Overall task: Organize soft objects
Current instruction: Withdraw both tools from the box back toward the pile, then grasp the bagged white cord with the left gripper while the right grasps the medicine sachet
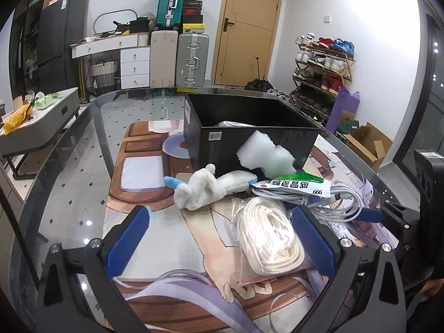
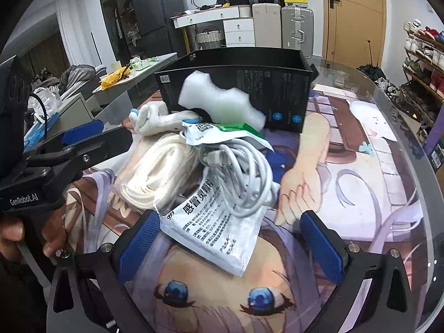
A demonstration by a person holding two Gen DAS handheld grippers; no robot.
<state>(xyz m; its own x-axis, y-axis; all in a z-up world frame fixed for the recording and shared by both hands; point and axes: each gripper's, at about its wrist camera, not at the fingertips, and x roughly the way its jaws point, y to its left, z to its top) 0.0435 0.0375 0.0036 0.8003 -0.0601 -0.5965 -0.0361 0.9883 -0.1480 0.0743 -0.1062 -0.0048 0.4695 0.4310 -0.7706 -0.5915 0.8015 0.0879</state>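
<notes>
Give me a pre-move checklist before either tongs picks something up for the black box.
1. Left tongs open and empty: ok.
2. Right tongs open and empty: ok.
3. Black box upright, top open: ok.
4. Room left inside the box: cannot tell; only something pale shows at its rim.
5. Plush toy free to lift: ok, it lies on top at the pile's edge.
6. White cable free to lift: not ok, a green-and-white packet lies over it and it rests on a white sachet.

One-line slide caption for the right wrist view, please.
Open right tongs over a medicine sachet beside tangled cable, bagged cord and foam before a black box.
</notes>
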